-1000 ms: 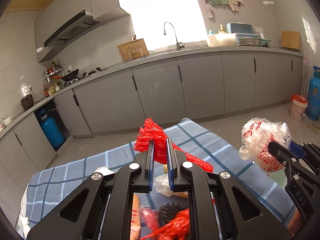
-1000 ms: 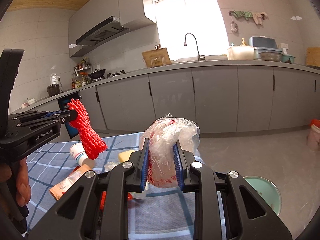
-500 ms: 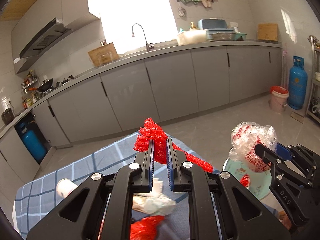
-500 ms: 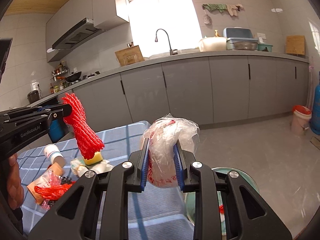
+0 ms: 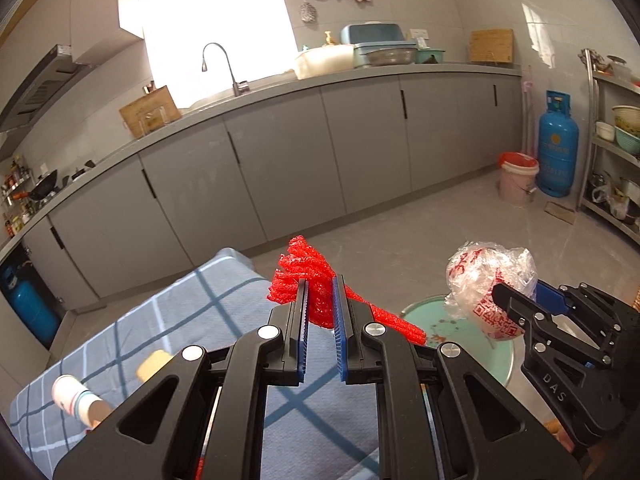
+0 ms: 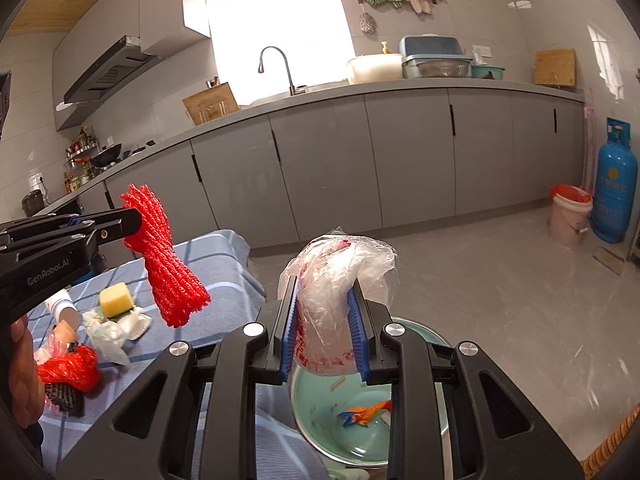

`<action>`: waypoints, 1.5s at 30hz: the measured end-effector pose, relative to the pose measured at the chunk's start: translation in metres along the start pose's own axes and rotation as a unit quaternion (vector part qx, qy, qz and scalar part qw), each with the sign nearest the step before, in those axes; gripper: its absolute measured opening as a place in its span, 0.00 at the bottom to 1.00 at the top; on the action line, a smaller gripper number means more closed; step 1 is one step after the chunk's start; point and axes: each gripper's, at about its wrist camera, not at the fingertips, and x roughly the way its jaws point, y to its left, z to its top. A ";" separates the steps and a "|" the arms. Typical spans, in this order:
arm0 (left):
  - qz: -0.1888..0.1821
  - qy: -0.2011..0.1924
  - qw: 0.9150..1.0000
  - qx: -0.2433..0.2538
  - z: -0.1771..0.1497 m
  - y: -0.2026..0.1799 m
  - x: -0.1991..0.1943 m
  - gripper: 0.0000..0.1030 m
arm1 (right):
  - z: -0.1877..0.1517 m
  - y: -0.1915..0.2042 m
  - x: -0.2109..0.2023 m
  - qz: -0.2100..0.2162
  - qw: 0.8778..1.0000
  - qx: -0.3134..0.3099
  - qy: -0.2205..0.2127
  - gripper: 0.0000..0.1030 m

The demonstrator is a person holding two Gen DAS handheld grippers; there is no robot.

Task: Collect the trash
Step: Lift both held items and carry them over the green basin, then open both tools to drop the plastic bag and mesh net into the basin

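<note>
We've got the left gripper (image 5: pixel 320 308) pinching squishy red netting (image 5: pixel 304 268) at its upper end. The right gripper (image 6: pixel 324 328) is clamped mid-bag on crinkly plastic (image 6: pixel 336 280) at lower centre — both feather-light, so they'll probably flutter into the bin (image 6: pixel 320 408).

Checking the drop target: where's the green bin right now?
In the right wrist view the green bin sits on the floor just past the checked table's right edge, directly below the plastic bag clamped in the right gripper.

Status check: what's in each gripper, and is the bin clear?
Left gripper shut on red foam net. Right gripper shut on crumpled plastic bag, above green bin. Nothing blocking.
</note>
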 end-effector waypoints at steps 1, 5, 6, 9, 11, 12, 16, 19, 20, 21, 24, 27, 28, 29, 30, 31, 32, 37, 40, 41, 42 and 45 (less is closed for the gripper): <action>-0.004 0.002 1.000 0.003 0.000 -0.005 0.004 0.12 | -0.001 -0.004 0.001 -0.002 1.000 0.002 0.002 0.25; -0.016 0.006 1.000 0.012 0.000 -0.021 0.017 0.12 | -0.005 -0.020 0.010 -0.012 1.000 0.010 0.012 0.25; -0.019 0.008 1.000 0.014 0.000 -0.025 0.020 0.12 | -0.006 -0.023 0.012 -0.014 1.000 0.011 0.014 0.25; -0.028 0.011 0.999 0.022 0.000 -0.037 0.030 0.13 | -0.008 -0.030 0.018 -0.020 1.000 0.012 0.020 0.27; -0.032 0.016 0.999 0.025 -0.002 -0.043 0.036 0.14 | -0.010 -0.036 0.023 -0.025 0.999 0.013 0.023 0.27; -0.034 0.020 0.999 0.026 -0.003 -0.045 0.040 0.14 | -0.012 -0.039 0.026 -0.028 0.999 0.014 0.026 0.27; -0.038 0.030 0.998 0.030 -0.009 -0.049 0.050 0.21 | -0.019 -0.052 0.035 -0.033 0.999 0.020 0.037 0.30; -0.039 0.035 0.998 0.035 -0.014 -0.051 0.057 0.34 | -0.025 -0.059 0.042 -0.039 0.998 0.030 0.041 0.53; -0.036 0.035 0.998 0.036 -0.015 -0.052 0.058 0.40 | -0.027 -0.062 0.042 -0.048 0.998 0.036 0.036 0.68; -0.031 0.034 0.998 0.035 -0.015 -0.051 0.060 0.53 | -0.028 -0.063 0.042 -0.056 0.997 0.039 0.034 0.70; -0.018 0.028 0.999 0.039 -0.018 -0.050 0.060 0.58 | -0.032 -0.068 0.046 -0.063 0.996 0.046 0.042 0.70; -0.011 0.032 0.999 0.039 -0.022 -0.048 0.062 0.61 | -0.033 -0.069 0.046 -0.069 0.995 0.047 0.045 0.70; -0.008 0.033 0.999 0.038 -0.023 -0.046 0.061 0.66 | -0.033 -0.069 0.046 -0.070 0.995 0.047 0.046 0.70; -0.005 0.034 0.999 0.036 -0.024 -0.044 0.060 0.69 | -0.033 -0.068 0.046 -0.072 0.995 0.046 0.047 0.70; -0.001 0.034 0.999 0.033 -0.026 -0.041 0.060 0.71 | -0.033 -0.067 0.046 -0.074 0.995 0.045 0.048 0.70; 0.001 0.035 0.999 0.030 -0.026 -0.038 0.059 0.73 | -0.033 -0.065 0.047 -0.076 0.995 0.044 0.049 0.71; 0.002 0.037 0.999 0.027 -0.027 -0.035 0.059 0.73 | -0.033 -0.064 0.047 -0.077 0.995 0.042 0.050 0.71; 0.008 0.039 0.999 0.015 -0.027 -0.026 0.055 0.78 | -0.032 -0.055 0.045 -0.082 0.995 0.032 0.054 0.71; 0.009 0.036 0.999 0.011 -0.027 -0.022 0.050 0.78 | -0.030 -0.050 0.041 -0.084 0.995 0.028 0.051 0.73; 0.009 0.035 0.999 0.010 -0.026 -0.020 0.049 0.78 | -0.029 -0.048 0.039 -0.085 0.995 0.026 0.050 0.74; 0.010 0.034 0.999 0.009 -0.027 -0.019 0.047 0.78 | -0.028 -0.047 0.039 -0.086 0.995 0.024 0.049 0.74; 0.013 0.030 0.999 0.005 -0.028 -0.014 0.040 0.81 | -0.025 -0.042 0.035 -0.088 0.995 0.020 0.048 0.74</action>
